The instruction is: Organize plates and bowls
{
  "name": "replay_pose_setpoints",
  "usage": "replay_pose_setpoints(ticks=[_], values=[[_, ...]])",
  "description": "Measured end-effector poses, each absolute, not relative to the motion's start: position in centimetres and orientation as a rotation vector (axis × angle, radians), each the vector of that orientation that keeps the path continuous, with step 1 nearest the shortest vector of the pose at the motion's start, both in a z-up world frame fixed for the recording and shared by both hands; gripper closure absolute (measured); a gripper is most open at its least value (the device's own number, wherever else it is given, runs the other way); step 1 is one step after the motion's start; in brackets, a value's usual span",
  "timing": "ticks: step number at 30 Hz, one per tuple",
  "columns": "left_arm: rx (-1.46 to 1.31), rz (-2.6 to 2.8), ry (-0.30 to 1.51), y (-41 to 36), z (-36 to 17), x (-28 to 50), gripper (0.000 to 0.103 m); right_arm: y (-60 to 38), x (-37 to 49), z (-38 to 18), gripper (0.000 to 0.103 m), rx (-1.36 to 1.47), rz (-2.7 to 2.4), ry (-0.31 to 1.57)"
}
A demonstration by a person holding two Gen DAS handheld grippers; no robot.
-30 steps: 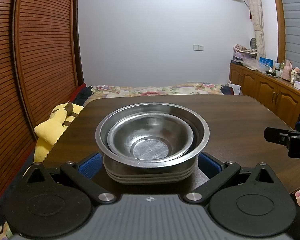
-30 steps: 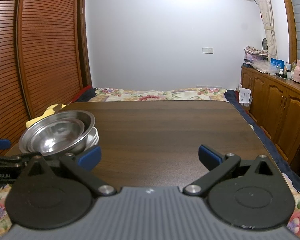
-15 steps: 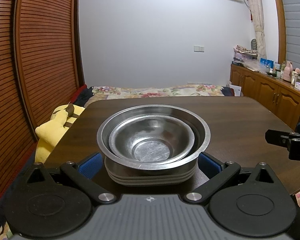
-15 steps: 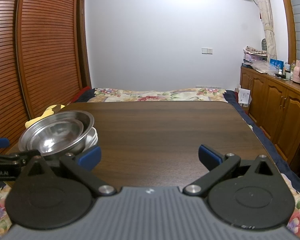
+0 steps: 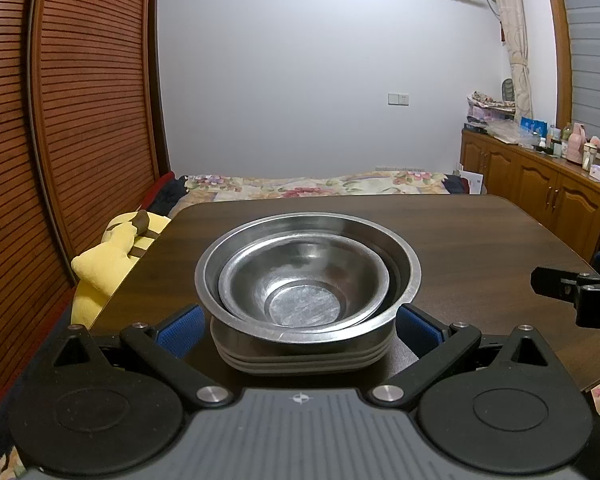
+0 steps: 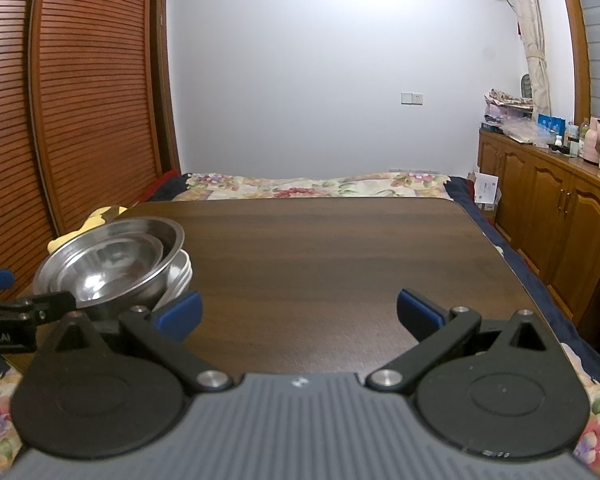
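Bowls nest on stacked plates between left tool fingers.

Two nested steel bowls, three stacked plates.

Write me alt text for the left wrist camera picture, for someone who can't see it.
A small steel bowl sits nested in a larger steel bowl, on a stack of plates on a dark wooden table. The open left gripper has a blue-padded finger on each side of the stack. The right gripper's black tip shows at the right edge; a bed lies beyond.
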State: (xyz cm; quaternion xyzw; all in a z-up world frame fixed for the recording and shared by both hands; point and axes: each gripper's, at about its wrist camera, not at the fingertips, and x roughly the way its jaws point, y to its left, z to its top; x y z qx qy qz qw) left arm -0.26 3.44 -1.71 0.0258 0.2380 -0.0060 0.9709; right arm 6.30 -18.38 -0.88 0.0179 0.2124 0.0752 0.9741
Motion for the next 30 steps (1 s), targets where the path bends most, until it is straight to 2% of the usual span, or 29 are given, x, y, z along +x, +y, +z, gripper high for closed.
replay_pose_setpoints(ticks=[30], values=[[0.052,-0.012,0.479,3.29,-1.61,-0.19,0.0,-18.33,6.35,-1.08,0.0,0.035,0.15,0.428]])
